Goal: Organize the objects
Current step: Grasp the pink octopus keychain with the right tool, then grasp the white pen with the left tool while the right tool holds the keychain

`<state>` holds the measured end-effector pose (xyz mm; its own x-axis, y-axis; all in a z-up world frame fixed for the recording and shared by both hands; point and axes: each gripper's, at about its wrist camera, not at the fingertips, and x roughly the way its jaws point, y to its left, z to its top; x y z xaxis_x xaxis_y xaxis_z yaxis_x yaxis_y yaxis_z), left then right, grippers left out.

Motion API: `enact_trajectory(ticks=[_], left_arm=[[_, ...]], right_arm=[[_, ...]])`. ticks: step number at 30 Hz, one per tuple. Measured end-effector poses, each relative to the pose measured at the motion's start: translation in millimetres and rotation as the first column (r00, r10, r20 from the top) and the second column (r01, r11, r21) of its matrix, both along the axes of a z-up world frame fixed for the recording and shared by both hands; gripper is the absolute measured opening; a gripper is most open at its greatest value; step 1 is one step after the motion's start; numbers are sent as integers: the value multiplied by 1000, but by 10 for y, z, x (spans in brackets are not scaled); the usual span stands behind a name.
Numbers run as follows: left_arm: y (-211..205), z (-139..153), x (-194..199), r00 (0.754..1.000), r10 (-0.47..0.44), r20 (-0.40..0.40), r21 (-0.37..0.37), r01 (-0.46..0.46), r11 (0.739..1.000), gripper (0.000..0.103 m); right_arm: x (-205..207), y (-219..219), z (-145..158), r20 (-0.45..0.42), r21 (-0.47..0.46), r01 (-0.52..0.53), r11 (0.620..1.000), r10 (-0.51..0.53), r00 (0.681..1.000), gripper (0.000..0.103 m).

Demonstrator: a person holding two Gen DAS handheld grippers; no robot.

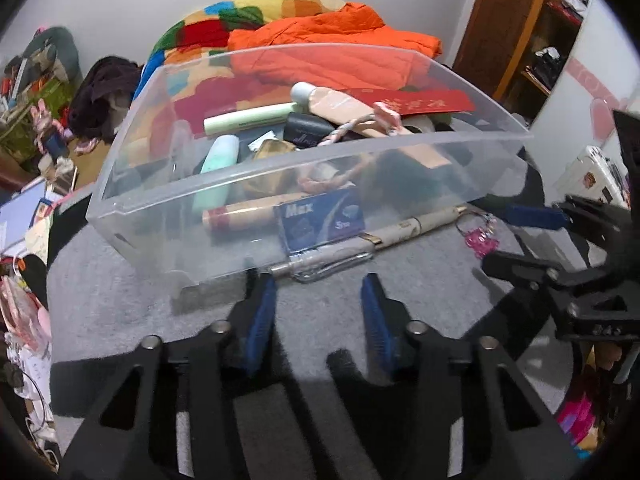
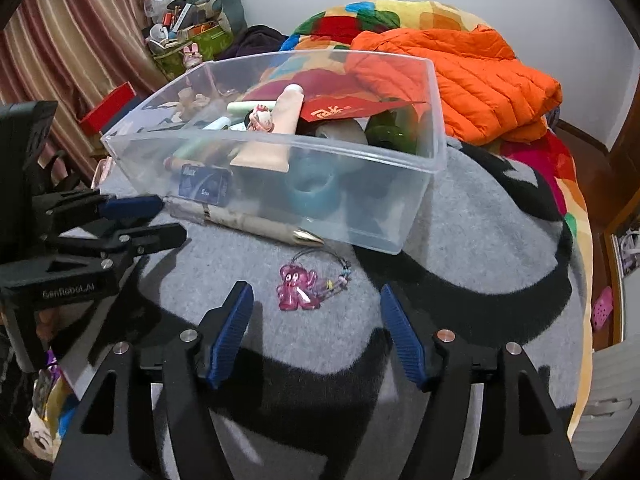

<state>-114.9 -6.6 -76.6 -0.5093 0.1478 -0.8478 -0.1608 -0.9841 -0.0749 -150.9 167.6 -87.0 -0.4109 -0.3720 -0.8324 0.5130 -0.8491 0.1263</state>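
A clear plastic bin (image 1: 312, 156) (image 2: 272, 144) full of tubes, a red envelope and small items stands on a grey blanket (image 1: 120, 300) (image 2: 480, 220). A cream pen (image 1: 416, 226) (image 2: 260, 222) lies on the blanket along the bin's near wall. My left gripper (image 1: 318, 292) (image 2: 168, 220) is open just short of the pen's clip end, nothing between its pads. A pink octopus keychain (image 1: 482, 240) (image 2: 298, 288) lies on the blanket between the spread fingertips of my right gripper (image 2: 316, 294) (image 1: 500, 238), which is open and not touching it.
An orange puffer jacket (image 2: 460, 76) and a colourful quilt (image 1: 256, 8) are heaped behind the bin. A cluttered bag of items (image 2: 188, 36) and a striped curtain (image 2: 60, 40) stand at the left. The blanket drops off at its right edge toward the floor.
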Motion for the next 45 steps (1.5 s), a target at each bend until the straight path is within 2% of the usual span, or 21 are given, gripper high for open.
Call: enact_trajectory(ticks=[1, 3, 4, 6, 8, 10, 12, 20, 23, 31, 34, 35, 37, 38, 40, 43, 45], left_arm=[[13, 3, 24, 1000, -14, 5, 14, 14, 1000, 31], [51, 24, 85, 999, -42, 13, 39, 41, 998, 24], [75, 36, 122, 998, -63, 20, 59, 61, 996, 20], [129, 63, 209, 995, -97, 21, 70, 95, 993, 19], [166, 112, 287, 995, -104, -4, 31, 104, 994, 20], [124, 149, 279, 997, -81, -20, 10, 81, 997, 20], [39, 148, 199, 999, -52, -8, 13, 52, 999, 22], [-171, 42, -80, 998, 64, 18, -1, -64, 998, 59], [-110, 28, -109, 999, 34, 23, 23, -35, 999, 60], [146, 22, -5, 997, -70, -11, -22, 70, 997, 60], [126, 49, 69, 997, -79, -4, 22, 79, 997, 59], [119, 60, 103, 995, -95, 7, 59, 94, 994, 52], [132, 74, 173, 991, -127, 38, 127, 121, 985, 49], [148, 90, 211, 991, -131, 33, 117, 127, 985, 49], [206, 143, 295, 992, -130, -6, 35, 130, 991, 49], [202, 206, 292, 992, -117, -44, -7, 117, 993, 49], [166, 205, 203, 994, -98, -52, -37, 97, 995, 53]], right_arm=[[-12, -22, -10, -4, 6, 1, 1000, -1, 1000, 63], [-19, -43, -38, -7, 21, 1, 1000, -1, 1000, 62], [-17, -59, -54, -15, 37, 0, 999, 0, 1000, 57], [-6, -66, -60, -36, 56, 1, 998, 1, 999, 53], [16, -65, -45, -50, 60, -4, 998, 7, 999, 41], [15, -60, -34, -49, 56, -4, 998, 7, 999, 21], [9, -42, -21, -49, 46, 7, 999, -5, 999, 21], [-37, 21, 103, -73, 10, 42, 999, -41, 997, 21], [-77, -29, 75, -69, 19, 35, 999, -34, 997, 21], [-90, -179, -19, -53, 25, -9, 1000, 10, 999, 21], [-91, -174, -20, -40, 7, -27, 1000, 28, 999, 21], [-88, -174, -22, -34, -1, -34, 999, 34, 999, 21], [-74, -180, -33, -15, -23, -50, 998, 50, 999, 20], [-63, -192, -33, -16, -20, -53, 998, 52, 999, 21], [-34, -199, -26, -23, -12, -53, 999, 52, 998, 20], [12, -138, 20, -21, -37, -44, 998, 44, 999, 21], [31, -84, 65, -30, -46, -35, 998, 34, 999, 21]])
